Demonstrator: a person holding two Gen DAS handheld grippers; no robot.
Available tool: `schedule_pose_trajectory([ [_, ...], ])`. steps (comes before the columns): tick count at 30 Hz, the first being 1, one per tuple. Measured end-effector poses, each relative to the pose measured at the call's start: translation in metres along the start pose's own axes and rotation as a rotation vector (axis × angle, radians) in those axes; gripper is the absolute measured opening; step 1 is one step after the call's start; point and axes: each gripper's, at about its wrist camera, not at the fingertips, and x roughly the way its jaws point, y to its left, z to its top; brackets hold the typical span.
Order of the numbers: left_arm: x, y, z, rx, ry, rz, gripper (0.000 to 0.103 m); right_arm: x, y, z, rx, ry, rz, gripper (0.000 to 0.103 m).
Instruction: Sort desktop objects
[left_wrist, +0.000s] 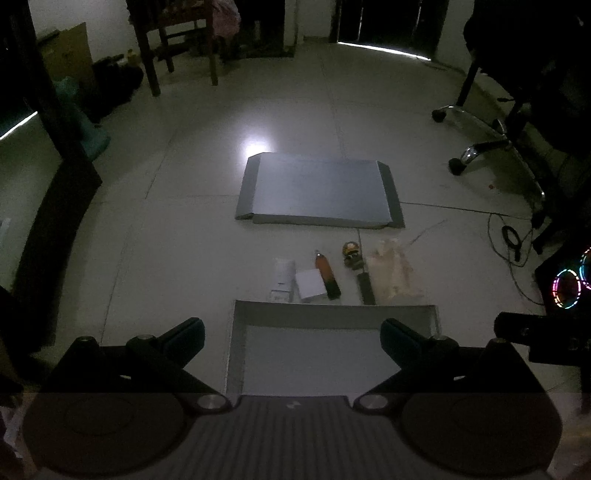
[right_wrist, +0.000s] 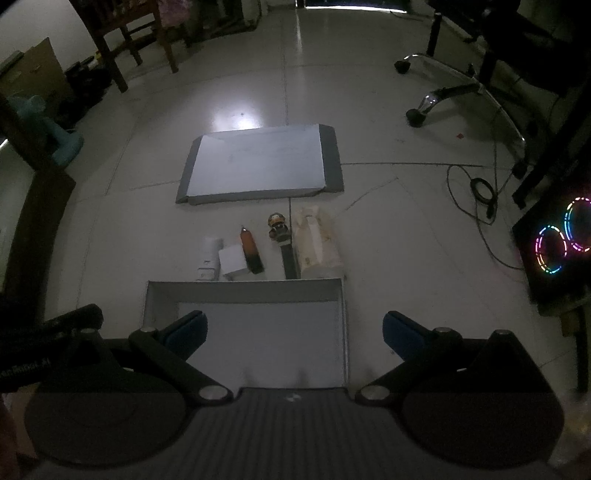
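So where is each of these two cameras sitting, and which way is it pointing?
Left wrist: on the left gripper, looking forward and down over the open box to the row of items; its fingers show, spread.
Right wrist: on the right gripper, same direction; its fingers show, spread.
Shared: box, flat lid, small white box, tissue pack.

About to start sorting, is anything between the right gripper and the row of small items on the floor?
Only the open box: its far wall lies between the open right gripper and the row of items.
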Motion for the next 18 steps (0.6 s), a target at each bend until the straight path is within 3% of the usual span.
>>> schedule_pose_trajectory([
  [4, -0.003, 0.0, 0.001, -0.01, -0.03, -0.056, 0.103, 0.001, 0.0, 0.0, 0.007, 0.0, 0.004, 0.103],
  [12, 0.005, -0.003, 0.006, -0.023, -0.005, -0.065, 0.103, -0.002, 0.004, 0.001, -0.002, -0.018, 0.013, 0.103],
  [18, -0.005, -0.008, 0.013, -0.006, -0.036, -0.056, 0.103, -0.001, 0.005, 0.004, -0.005, -0.02, 0.01, 0.103],
])
